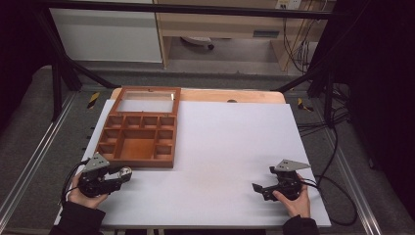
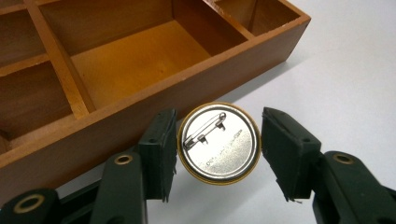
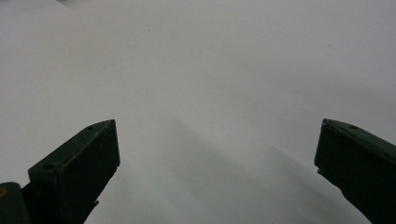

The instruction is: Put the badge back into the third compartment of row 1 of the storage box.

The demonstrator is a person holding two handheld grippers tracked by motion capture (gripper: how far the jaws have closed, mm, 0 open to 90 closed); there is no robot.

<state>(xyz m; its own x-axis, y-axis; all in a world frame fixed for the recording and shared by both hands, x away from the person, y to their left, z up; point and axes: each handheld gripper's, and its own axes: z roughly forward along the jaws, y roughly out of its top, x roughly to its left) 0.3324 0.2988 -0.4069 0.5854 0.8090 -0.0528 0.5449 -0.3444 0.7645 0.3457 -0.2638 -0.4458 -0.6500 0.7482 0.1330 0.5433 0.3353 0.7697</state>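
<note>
Round pin-back badge (image 2: 218,143): silver metal back facing the camera, gold rim, safety-pin clasp across its upper half. It sits between the left gripper (image 2: 218,154) jaws, touching 1 jaw, just beside the front wall of the wooden compartment tray (image 2: 140,105) on the white table.

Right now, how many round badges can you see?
1. The badge is between the left tongs, back side up, beside the wooden box. More could be hidden in the box's far compartments.
</note>
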